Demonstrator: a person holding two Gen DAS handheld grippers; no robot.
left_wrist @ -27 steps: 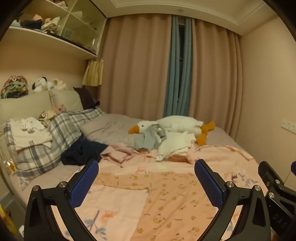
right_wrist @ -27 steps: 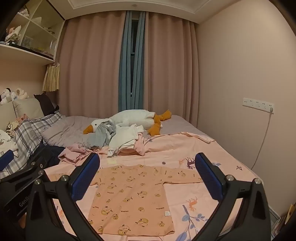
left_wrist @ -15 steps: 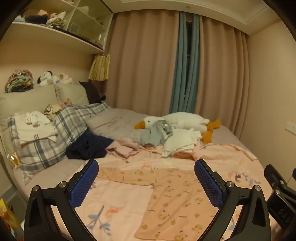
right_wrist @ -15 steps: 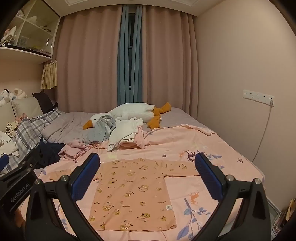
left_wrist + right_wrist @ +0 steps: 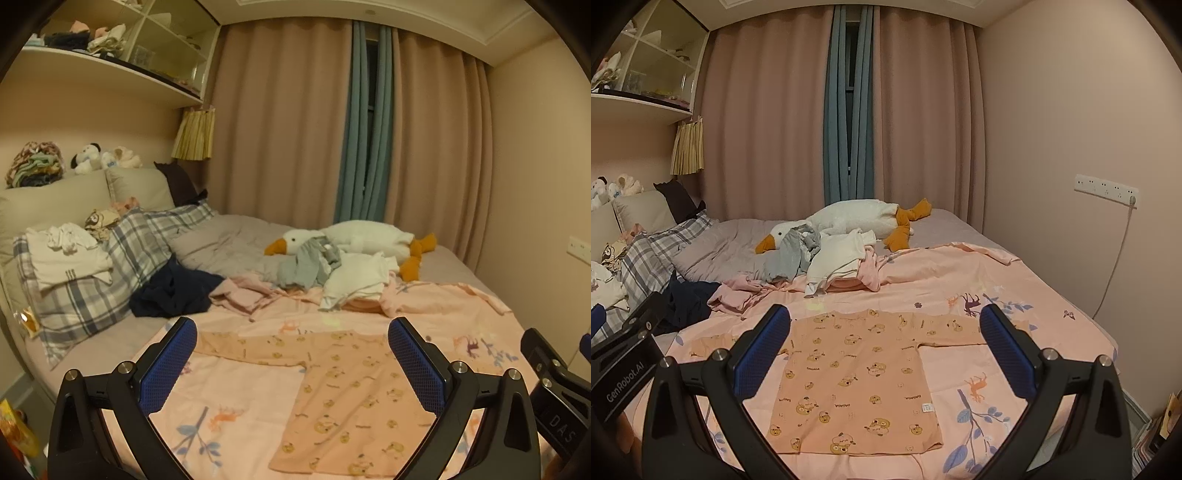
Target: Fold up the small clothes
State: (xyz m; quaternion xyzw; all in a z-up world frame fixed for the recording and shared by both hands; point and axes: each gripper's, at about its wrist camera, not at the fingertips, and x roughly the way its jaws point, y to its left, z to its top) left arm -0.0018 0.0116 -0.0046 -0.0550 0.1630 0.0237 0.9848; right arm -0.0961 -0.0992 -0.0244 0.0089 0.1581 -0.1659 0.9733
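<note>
A small orange long-sleeved shirt with a bear print (image 5: pixel 864 376) lies flat, sleeves spread, on the pink bedsheet (image 5: pixel 960 280); it also shows in the left wrist view (image 5: pixel 343 402). My left gripper (image 5: pixel 291 363) is open and empty, held above the shirt's left half. My right gripper (image 5: pixel 882 354) is open and empty, held above the shirt's middle. The left gripper's body shows at the left edge of the right wrist view (image 5: pixel 624 362). A pile of unfolded small clothes (image 5: pixel 827 262) lies behind the shirt.
A white plush goose (image 5: pixel 857 221) lies at the far side. Plaid pillows (image 5: pixel 110 269) with folded white clothes (image 5: pixel 66 254) are at the left, a dark garment (image 5: pixel 173 291) beside them. The wall with a socket strip (image 5: pixel 1106 188) is at the right.
Both grippers have pulled back and risen from the bed, so the shirt looks smaller and lower between the fingers. Both stay open. The shirt has not moved.
</note>
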